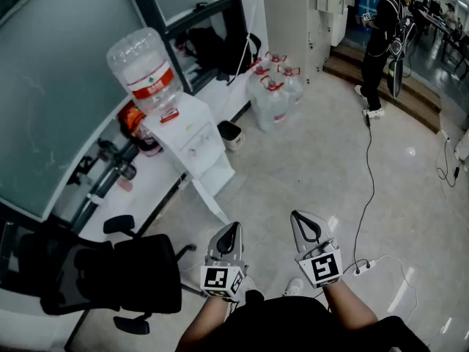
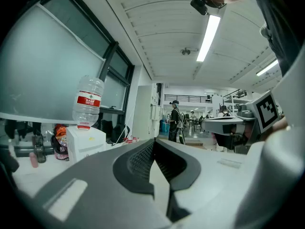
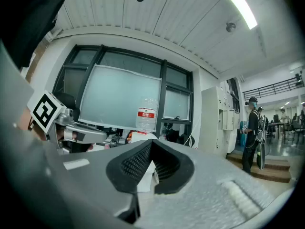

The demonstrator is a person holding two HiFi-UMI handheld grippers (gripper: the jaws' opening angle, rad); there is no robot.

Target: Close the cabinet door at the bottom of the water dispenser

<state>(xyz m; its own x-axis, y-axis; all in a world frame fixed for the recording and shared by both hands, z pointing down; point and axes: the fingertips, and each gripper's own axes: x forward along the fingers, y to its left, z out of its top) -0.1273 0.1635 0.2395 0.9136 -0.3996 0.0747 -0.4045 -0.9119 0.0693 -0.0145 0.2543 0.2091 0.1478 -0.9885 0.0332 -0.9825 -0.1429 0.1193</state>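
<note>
The white water dispenser [image 1: 192, 139] stands by the window wall with a clear bottle [image 1: 143, 67] on top. Its bottom cabinet door [image 1: 210, 199] stands swung out over the floor. My left gripper [image 1: 231, 229] and right gripper [image 1: 299, 218] are held side by side, well short of the door, both shut and empty. In the left gripper view the dispenser [image 2: 86, 143] is far off to the left of the closed left gripper [image 2: 153, 142]. In the right gripper view the dispenser [image 3: 144, 181] shows through the gap below the right gripper [image 3: 151, 142], with the bottle [image 3: 146, 114] above.
A black office chair [image 1: 110, 271] stands close at my left. Several full water bottles [image 1: 272, 88] and a small bin [image 1: 231, 132] sit past the dispenser. A power strip [image 1: 364, 267] with its cable lies at the right. A person [image 1: 381, 42] stands by the steps [image 1: 414, 97].
</note>
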